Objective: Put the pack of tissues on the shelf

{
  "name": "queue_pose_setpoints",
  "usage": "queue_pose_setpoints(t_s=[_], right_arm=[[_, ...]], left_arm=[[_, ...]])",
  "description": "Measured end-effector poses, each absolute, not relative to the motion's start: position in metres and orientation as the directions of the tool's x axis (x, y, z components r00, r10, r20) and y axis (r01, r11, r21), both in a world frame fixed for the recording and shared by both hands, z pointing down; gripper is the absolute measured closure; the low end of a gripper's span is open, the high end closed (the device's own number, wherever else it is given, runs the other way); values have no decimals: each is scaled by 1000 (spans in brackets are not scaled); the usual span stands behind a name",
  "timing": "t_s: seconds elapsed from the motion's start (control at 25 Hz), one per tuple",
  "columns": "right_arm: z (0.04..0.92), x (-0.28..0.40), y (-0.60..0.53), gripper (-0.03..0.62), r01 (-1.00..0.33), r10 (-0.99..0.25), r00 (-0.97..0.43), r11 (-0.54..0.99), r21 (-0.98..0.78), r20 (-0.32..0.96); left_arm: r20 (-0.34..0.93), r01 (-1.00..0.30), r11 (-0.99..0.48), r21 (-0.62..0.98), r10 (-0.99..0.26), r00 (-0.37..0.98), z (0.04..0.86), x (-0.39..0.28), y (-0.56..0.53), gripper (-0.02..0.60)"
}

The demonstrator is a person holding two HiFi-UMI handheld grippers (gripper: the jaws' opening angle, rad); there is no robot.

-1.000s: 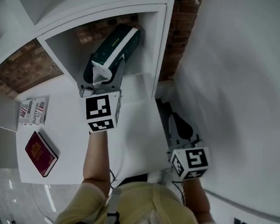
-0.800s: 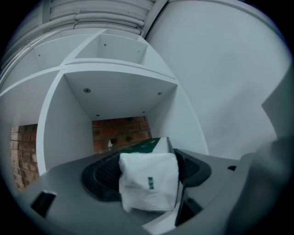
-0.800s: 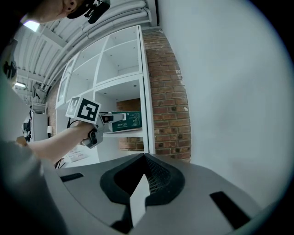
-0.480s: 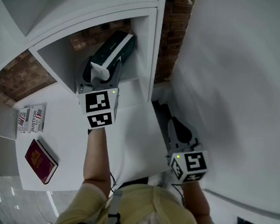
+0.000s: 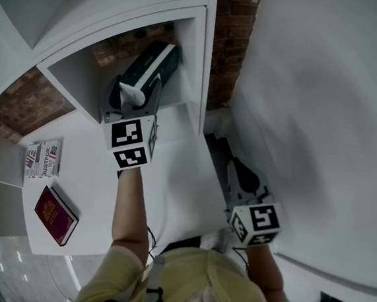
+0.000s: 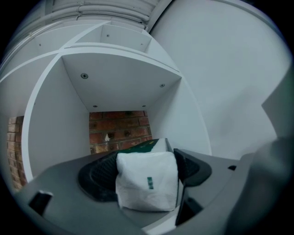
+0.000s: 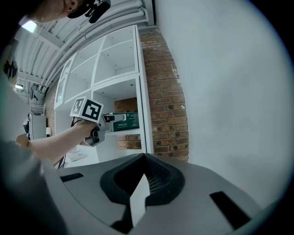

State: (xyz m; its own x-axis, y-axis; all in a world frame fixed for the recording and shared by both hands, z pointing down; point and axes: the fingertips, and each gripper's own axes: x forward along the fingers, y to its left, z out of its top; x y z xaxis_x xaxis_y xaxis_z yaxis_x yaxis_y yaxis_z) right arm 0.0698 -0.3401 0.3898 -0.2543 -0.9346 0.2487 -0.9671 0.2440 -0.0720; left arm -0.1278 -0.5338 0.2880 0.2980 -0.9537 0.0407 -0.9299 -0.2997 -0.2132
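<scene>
The pack of tissues is a long dark green pack with white ends. My left gripper is shut on its near end, and the white end face fills the gap between the jaws. The pack's far end reaches into a white shelf compartment with a brick back. In the right gripper view the pack hangs just above the compartment's floor board; contact cannot be told. My right gripper is low at the right beside the white wall, shut with nothing in it.
A white table top under the shelf carries a red booklet and a printed leaflet. The shelf's upright side panel stands right of the pack. A brick strip and a white wall lie to the right.
My left gripper has carried the pack a little up and further into the compartment. The right gripper has stayed about where it was.
</scene>
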Motion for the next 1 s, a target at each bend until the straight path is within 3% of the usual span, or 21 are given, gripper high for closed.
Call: queue_pose_setpoints(t_s=[1.0], right_arm=[[384,95,-300,591,-969,-941,-245,237,-64,234]], left_arm=[[-115,-919,-162,-359,-970,216,266,-125,-505,206]])
